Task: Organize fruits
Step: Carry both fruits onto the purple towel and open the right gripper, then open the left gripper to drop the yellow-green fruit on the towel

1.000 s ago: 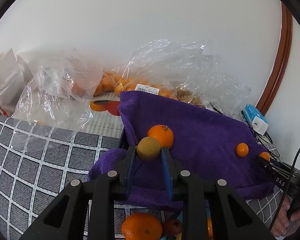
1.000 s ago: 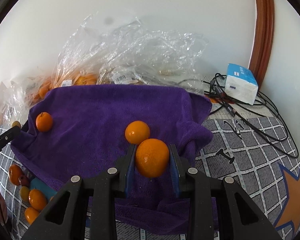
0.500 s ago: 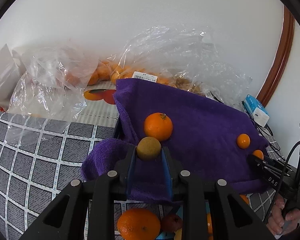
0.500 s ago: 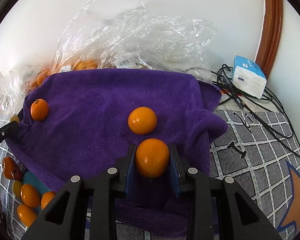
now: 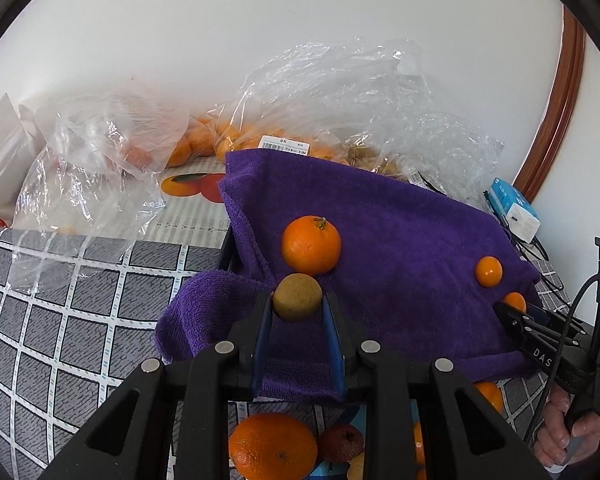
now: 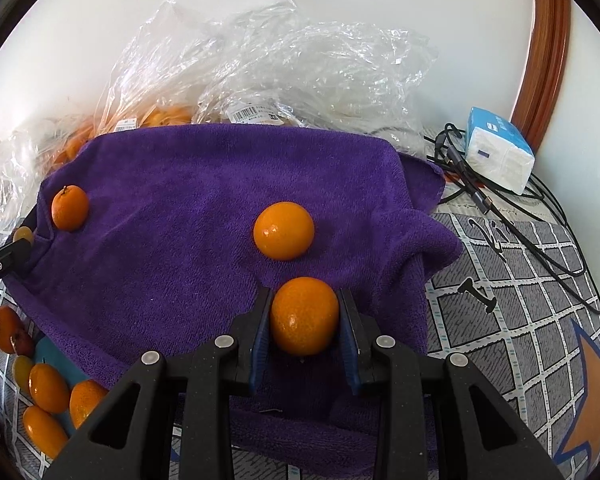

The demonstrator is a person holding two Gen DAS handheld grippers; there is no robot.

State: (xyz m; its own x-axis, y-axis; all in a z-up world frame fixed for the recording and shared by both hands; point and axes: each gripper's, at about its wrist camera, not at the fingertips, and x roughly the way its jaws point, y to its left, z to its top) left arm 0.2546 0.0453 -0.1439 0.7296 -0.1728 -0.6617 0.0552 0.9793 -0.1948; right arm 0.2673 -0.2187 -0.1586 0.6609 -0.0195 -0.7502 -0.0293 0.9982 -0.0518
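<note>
Purple towelling fills the ground ahead of both grippers: a purple towel (image 6: 188,216) draped over something raised, on a grey checked cloth (image 5: 60,312).

The left gripper (image 5: 297,308) has its jaws clamped on a brownish-green round fruit (image 5: 297,297), pinched between the blue pads at their tips. Just beyond those jaws, almost touching the held fruit, an orange with a stem (image 5: 311,245) sits on the towel. Below the jaws, near the bottom edge of the left wrist view, lie a large orange (image 5: 273,446) and a small reddish fruit (image 5: 341,442) beside it.

The right gripper (image 6: 304,316) has its jaws closed on a mandarin (image 6: 304,315), held by its sides over the towel. Ahead of these jaws, a little apart, a second mandarin (image 6: 283,231) rests on the towel. Far to the left of the jaws lies the stemmed orange, and low left a cluster of small oranges (image 6: 48,404) on the cloth.

Behind the towel are crumpled clear plastic bags (image 6: 284,64); off to the right of the right jaws lie black cables (image 6: 512,200) and a tissue pack (image 6: 498,148).
</note>
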